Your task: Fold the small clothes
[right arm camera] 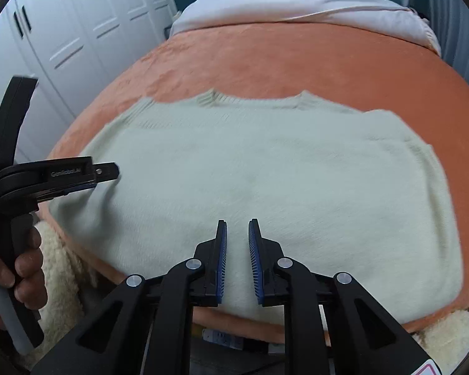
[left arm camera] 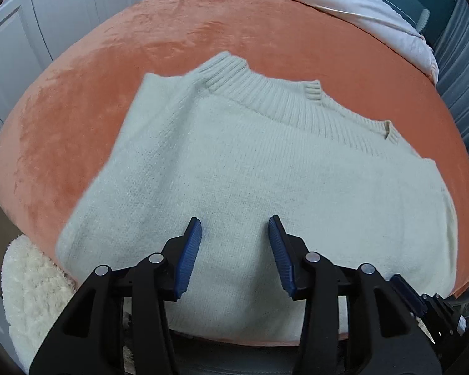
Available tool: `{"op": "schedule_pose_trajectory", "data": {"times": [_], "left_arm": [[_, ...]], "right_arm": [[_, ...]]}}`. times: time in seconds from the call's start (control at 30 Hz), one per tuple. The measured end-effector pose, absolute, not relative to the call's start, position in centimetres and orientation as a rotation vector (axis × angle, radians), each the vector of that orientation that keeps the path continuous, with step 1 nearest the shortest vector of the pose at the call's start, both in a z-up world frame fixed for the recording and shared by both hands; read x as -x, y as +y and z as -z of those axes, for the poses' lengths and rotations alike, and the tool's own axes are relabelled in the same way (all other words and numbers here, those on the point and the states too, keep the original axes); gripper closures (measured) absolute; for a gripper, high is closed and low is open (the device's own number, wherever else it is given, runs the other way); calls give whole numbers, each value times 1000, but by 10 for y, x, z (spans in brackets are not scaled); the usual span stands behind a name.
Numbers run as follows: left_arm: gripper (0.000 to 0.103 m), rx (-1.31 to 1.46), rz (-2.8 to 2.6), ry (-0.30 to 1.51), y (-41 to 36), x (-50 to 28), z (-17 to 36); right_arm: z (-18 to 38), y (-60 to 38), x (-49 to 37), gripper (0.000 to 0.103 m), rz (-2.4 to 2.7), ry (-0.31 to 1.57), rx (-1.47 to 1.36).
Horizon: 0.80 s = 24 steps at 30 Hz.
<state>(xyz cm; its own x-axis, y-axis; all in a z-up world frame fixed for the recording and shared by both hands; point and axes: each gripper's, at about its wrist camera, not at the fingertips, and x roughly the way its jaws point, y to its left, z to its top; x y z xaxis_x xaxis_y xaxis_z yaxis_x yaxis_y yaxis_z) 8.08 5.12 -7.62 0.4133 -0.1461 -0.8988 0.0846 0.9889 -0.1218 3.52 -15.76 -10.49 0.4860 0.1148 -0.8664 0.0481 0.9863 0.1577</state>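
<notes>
A pale cream knit sweater (left arm camera: 250, 172) lies flat on the orange bedspread (left arm camera: 172, 31), its ribbed band (left arm camera: 265, 93) along the far edge. My left gripper (left arm camera: 235, 218) hovers over the sweater's near part, open, with nothing between its blue pads. In the right wrist view the same sweater (right arm camera: 265, 162) spreads across the bed. My right gripper (right arm camera: 237, 221) is above its near edge, the jaws a narrow gap apart and nothing pinched. The left gripper (right arm camera: 106, 172) shows from the side over the sweater's left edge, held by a hand (right arm camera: 22, 268).
A white duvet (right arm camera: 297, 6) lies at the far end of the bed. White wardrobe doors (right arm camera: 78, 31) stand to the left. A fluffy cream rug (left arm camera: 31, 281) lies below the bed's near edge, and a power strip (right arm camera: 222, 337) sits on the floor.
</notes>
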Motion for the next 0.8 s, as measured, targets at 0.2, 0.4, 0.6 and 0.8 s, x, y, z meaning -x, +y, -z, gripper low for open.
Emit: {"op": "schedule_pose_trajectory", "data": {"times": [0.2, 0.4, 0.6, 0.8], "left_arm": [[57, 103, 120, 1117, 70, -77, 62], [57, 180, 51, 1108, 109, -72, 57], [51, 241, -79, 1103, 161, -62, 61], [42, 545, -61, 1155, 209, -40, 75]], "right_arm": [[71, -164, -29, 89, -51, 1008, -238], [102, -135, -57, 89, -81, 1100, -128], [81, -115, -46, 86, -89, 1044, -56], [74, -128, -4, 86, -49, 1016, -117]]}}
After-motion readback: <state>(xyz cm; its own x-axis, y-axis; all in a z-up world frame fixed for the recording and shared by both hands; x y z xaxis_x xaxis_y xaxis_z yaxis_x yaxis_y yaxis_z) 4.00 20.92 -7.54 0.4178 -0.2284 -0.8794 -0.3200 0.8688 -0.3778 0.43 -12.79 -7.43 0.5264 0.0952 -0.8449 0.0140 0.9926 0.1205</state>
